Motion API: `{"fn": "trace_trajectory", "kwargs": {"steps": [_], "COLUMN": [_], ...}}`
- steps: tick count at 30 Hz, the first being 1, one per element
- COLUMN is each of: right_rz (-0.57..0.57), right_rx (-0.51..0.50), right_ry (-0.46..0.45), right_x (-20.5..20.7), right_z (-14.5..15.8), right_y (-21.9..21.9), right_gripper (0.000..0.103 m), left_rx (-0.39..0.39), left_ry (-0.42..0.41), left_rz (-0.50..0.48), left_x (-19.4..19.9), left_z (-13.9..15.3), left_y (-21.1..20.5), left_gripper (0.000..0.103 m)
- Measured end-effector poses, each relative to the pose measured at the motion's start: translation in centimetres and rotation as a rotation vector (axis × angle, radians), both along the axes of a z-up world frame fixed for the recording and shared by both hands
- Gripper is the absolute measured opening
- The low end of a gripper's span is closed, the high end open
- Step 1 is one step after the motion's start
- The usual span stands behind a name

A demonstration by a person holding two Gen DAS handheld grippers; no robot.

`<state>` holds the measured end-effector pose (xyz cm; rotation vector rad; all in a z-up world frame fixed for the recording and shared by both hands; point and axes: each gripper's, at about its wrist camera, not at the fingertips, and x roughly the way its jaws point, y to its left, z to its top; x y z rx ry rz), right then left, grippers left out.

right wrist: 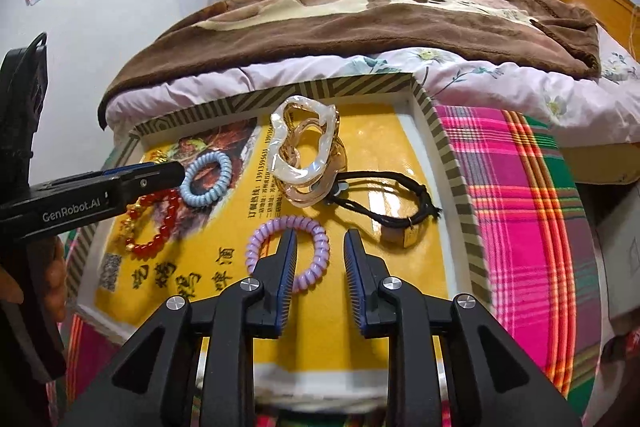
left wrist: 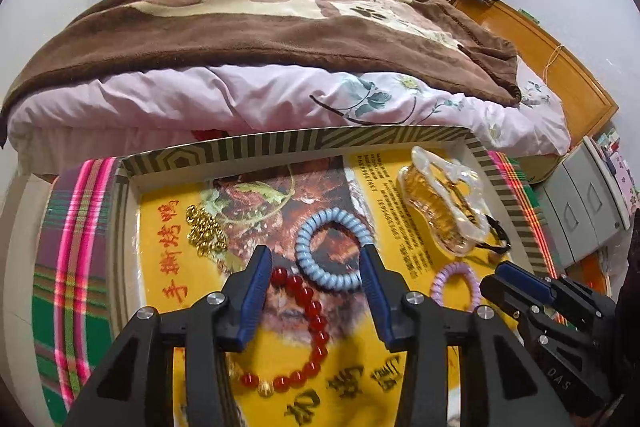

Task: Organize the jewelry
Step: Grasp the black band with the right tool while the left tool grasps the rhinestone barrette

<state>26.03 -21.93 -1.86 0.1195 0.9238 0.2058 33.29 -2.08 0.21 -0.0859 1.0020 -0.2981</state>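
A shallow tray (left wrist: pixel 280 141) with a striped rim sat on a table under a plaid cloth (left wrist: pixel 72 247), a bed (left wrist: pixel 256 27) with a brown blanket beyond its far side. A yellow printed sheet (left wrist: pixel 160 227) lined the tray floor, and all the jewelry lay on it.

Going left to right in the left wrist view: a heap of gold beads (left wrist: pixel 205 233) lay at the far left. Near it, a red bead bracelet (left wrist: pixel 308 327) curved toward the near edge, passing just beside the left finger (left wrist: pixel 254 291) of the left claw (left wrist: pixel 314 267). That claw's jaws stood apart, clamped on nothing, with the blue coil hair tie (left wrist: pixel 334 249) lying flat between and just beyond the tips. Whether the tips touched the tie could not be told.

Further right, a pearly hair clip (left wrist: pixel 444 203) lay toward the far right corner. A purple coil hair tie (left wrist: pixel 456 285) lay nearer, just left of the right claw (left wrist: pixel 504 279) coming in from the right.

In the right wrist view, the right claw (right wrist: pixel 320 247) held its jaws apart, gripping nothing; its left finger (right wrist: pixel 286 267) overlapped the purple coil's ring, the right finger (right wrist: pixel 356 267) stood outside it. To the right, a black cord hair tie (right wrist: pixel 384 203) lay beside the clip, a small gold piece (right wrist: pixel 404 237) at its near end.
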Motion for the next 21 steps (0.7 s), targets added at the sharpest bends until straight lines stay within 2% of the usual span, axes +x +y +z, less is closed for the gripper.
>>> {"fn": "trace_trajectory", "kwargs": {"steps": [3, 10, 13, 21], "right_rz": [0.001, 0.015, 0.022, 0.04], "right_rx": [0.017, 0.058, 0.074, 0.068], "right_ry": [-0.021, -0.075, -0.09, -0.087], "right_x": [-1.3, -5.3, -7.1, -10.9], "right_z": [1.0, 3.7, 4.5, 4.1], "right_y": [-0.4, -1.8, -2.7, -4.5], "right_gripper": [0.025, 0.026, 0.026, 0.026], "left_rx": [-0.003, -0.045, -0.063, -0.08], "left_ry": [-0.02, -0.087, -0.114, -0.128], "left_rz": [-0.008, 0.0, 0.011, 0.002], "left_x": [-1.7, -6.7, -9.0, -14.8], "left_z": [1.1, 4.2, 5.3, 5.6], "left_y": [0.2, 1.6, 2.3, 3.2], "left_gripper": [0.052, 0.053, 0.057, 0.06]}}
